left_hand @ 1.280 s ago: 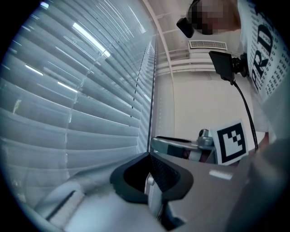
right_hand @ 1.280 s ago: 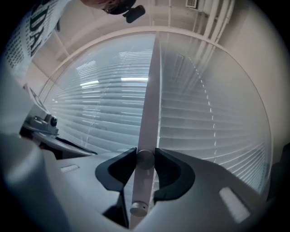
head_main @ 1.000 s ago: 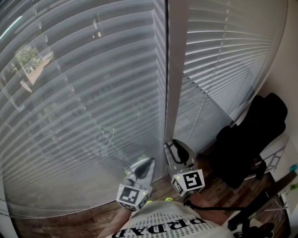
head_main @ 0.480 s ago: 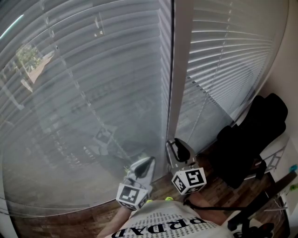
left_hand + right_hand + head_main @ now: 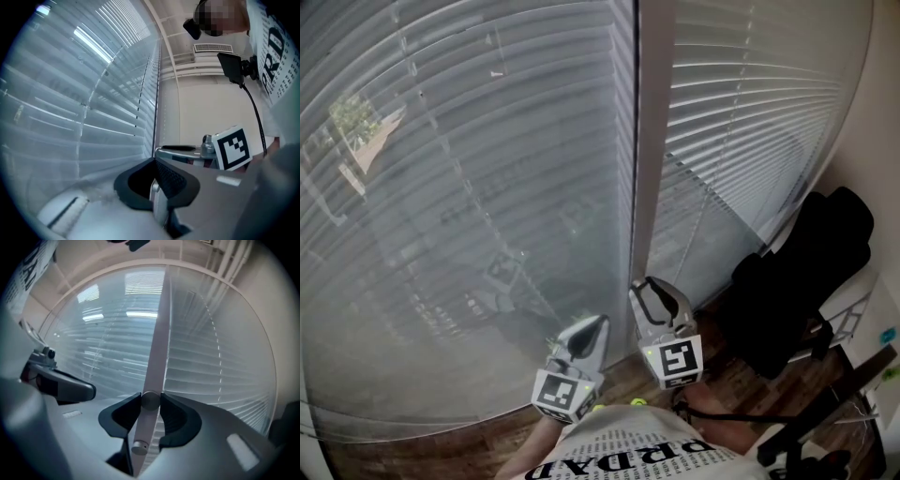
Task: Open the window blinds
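The white slatted blinds [image 5: 469,187] run past the head view's edges; the printed white shirt [image 5: 637,455] is cut off below. The pale grey tilt wand [image 5: 158,348] loses its lower end inside the right hand-held gripper [image 5: 150,401].

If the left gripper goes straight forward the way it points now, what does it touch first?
Probably the lower slats of the left blind, near its right edge beside the window post. Nothing shows between the left gripper and them; how near they are is unclear.
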Motion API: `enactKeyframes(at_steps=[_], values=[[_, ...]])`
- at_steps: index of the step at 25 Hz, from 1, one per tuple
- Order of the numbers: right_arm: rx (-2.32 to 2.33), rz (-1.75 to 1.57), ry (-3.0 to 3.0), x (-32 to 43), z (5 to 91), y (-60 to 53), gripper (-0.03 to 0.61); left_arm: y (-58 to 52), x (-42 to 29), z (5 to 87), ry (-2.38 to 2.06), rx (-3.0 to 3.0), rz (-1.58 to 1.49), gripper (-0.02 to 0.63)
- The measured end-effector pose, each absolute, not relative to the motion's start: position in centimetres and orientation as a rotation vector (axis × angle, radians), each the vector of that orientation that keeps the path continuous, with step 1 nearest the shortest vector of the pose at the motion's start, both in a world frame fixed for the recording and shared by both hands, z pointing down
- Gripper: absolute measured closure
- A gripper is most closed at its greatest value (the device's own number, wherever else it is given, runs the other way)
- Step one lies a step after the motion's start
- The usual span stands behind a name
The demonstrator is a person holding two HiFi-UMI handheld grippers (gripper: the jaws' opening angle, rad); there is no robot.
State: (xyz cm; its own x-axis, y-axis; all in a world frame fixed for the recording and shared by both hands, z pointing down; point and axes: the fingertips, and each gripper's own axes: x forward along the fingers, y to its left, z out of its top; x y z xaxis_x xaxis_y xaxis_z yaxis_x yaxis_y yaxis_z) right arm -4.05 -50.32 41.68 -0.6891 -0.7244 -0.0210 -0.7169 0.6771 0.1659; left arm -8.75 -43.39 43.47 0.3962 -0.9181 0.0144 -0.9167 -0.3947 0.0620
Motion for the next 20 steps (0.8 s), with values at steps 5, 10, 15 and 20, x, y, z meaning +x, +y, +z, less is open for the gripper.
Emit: enactKeyframes(at_steps=[5, 10, 15, 20], values=[[1.101, -0.664, -2.608, -4.2, 41.3, -49.4, 0.443, -43.4, -8.1, 43.0, -1.685, 2.583, -0.036, 0.606], [1.043, -0.876, -2.492, -4.6, 41.7, -49.3, 0.443, -43.6, -7.7, 43.3, -1.680, 2.583, -0.035, 0.606], [0.994, -0.996, -2.388, -4.9, 41.6, -48.9, 0.442, -43.0, -7.6, 43.4, -1.684, 2.599, -0.030, 0.606], [1.000, -0.984, -2.390, -4.7, 41.5, -49.0, 0.414, -42.7, -7.7, 43.2, -1.690, 2.596, -0.032, 0.606]])
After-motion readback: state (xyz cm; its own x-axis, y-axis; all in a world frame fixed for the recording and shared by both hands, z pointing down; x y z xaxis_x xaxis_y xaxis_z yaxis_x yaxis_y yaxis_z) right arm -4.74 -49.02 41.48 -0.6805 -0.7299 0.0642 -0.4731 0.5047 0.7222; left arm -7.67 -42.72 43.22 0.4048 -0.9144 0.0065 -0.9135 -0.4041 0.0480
